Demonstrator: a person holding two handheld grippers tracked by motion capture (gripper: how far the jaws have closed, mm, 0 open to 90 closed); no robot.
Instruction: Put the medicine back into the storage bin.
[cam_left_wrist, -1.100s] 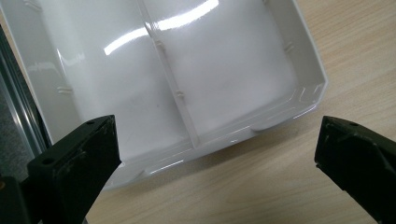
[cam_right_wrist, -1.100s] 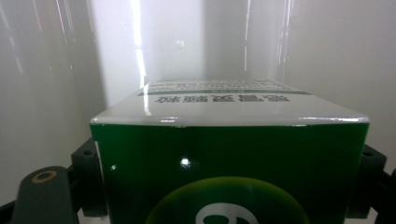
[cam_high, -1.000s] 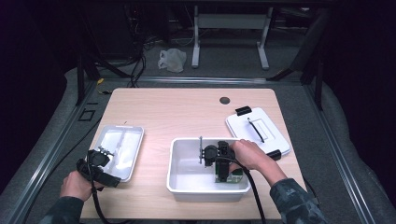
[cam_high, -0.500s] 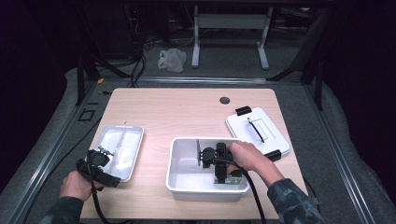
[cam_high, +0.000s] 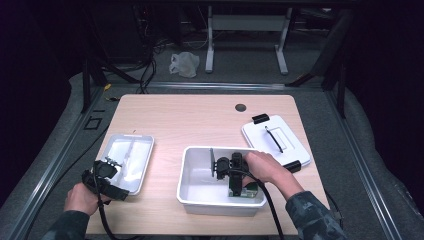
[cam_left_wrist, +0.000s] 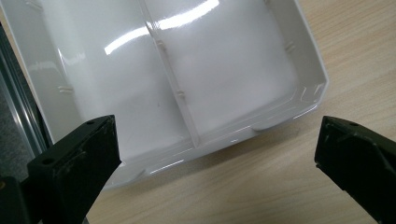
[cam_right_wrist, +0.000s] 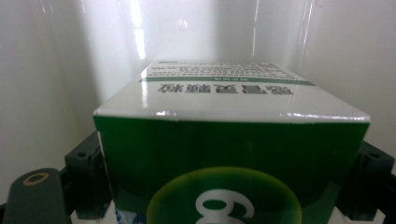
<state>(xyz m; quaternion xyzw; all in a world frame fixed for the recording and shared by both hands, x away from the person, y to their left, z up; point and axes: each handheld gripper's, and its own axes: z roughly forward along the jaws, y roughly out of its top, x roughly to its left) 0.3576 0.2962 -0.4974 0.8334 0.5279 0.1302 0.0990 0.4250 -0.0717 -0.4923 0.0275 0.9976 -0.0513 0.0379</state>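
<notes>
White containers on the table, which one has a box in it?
The deep white bin at centre, where the right gripper straddles a green box; the shallow divided tray is empty.

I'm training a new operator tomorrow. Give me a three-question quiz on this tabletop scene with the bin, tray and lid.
1. True or false: the green and white box sits between the jaws of the right gripper, inside the white bin.
2. What lies in front of the left gripper? A) lid B) divided white tray C) box
3. Where does the white lid with its black handle rest?

Key:
1. True.
2. B, the divided white tray; the jaws stand wide apart with nothing between them.
3. Flat on the wooden table, right of the bin.
</notes>
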